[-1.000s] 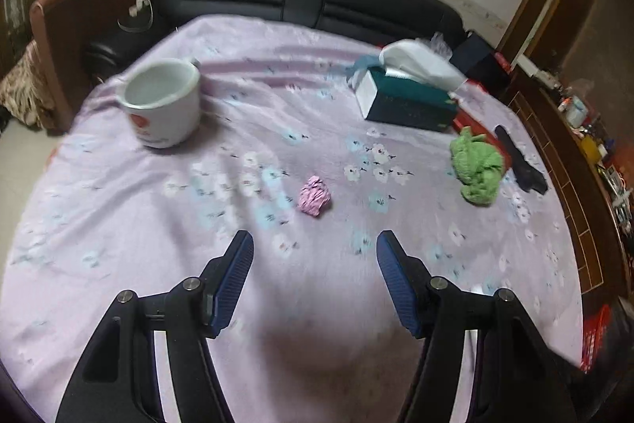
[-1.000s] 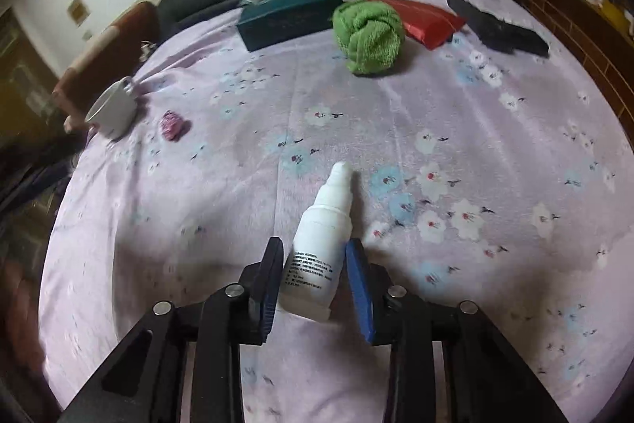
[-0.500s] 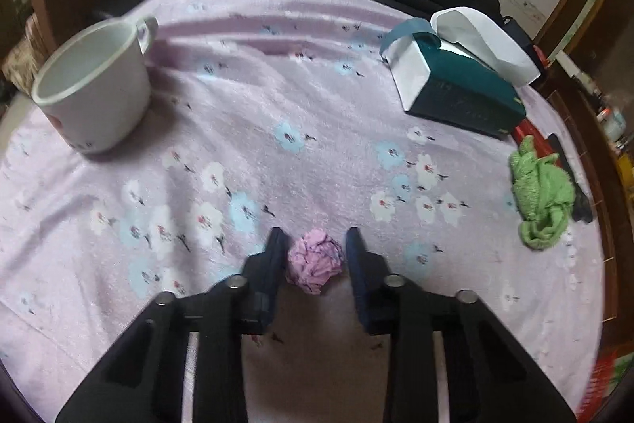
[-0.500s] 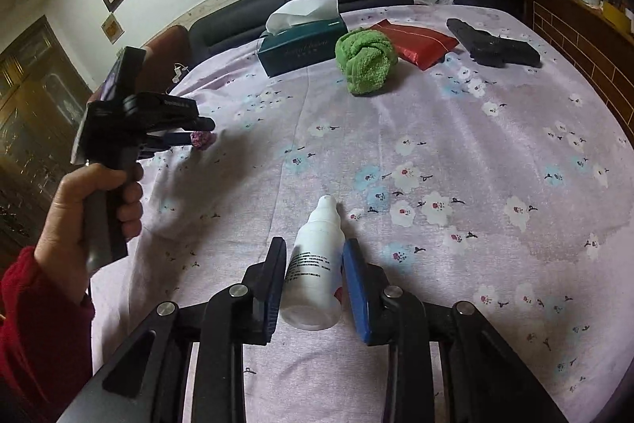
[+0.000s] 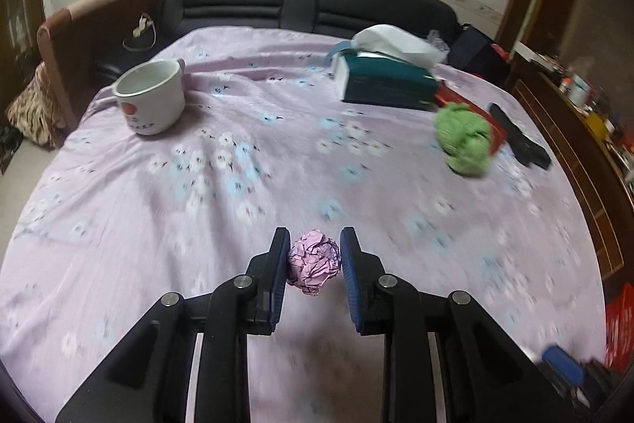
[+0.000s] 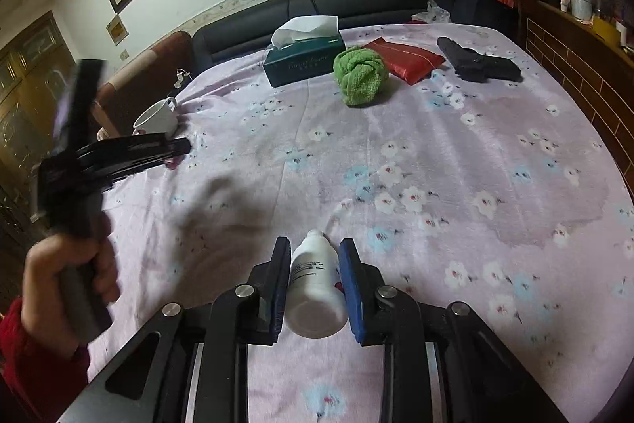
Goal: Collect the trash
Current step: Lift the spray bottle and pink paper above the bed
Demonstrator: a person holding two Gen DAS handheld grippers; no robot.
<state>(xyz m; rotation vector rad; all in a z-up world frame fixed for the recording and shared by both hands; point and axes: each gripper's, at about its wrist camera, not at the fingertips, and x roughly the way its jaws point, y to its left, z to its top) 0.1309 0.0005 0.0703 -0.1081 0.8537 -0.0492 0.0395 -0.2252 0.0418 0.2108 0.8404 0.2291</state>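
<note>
A crumpled pink paper ball (image 5: 314,262) is pinched between the blue pads of my left gripper (image 5: 315,244), which is shut on it just above the lilac flowered tablecloth (image 5: 119,225). In the right wrist view that same left gripper (image 6: 174,147) shows blurred at the left, held by a hand in a red sleeve (image 6: 71,276). A small white plastic bottle (image 6: 315,284) sits between the pads of my right gripper (image 6: 315,244), its base towards the camera. The jaws are closing and both pads touch the bottle's sides.
A white mug (image 5: 150,98) stands at the far left and a dark green tissue box (image 5: 384,82) at the back. A green cloth (image 5: 463,141), a red pouch (image 6: 404,58) and a black object (image 6: 479,64) lie at the right. A black sofa (image 5: 297,3) runs behind the table.
My left gripper moved up to the pink paper ball, shut on it and pulled back with it. My right gripper tightened on the white bottle, which now points its base at the camera.
</note>
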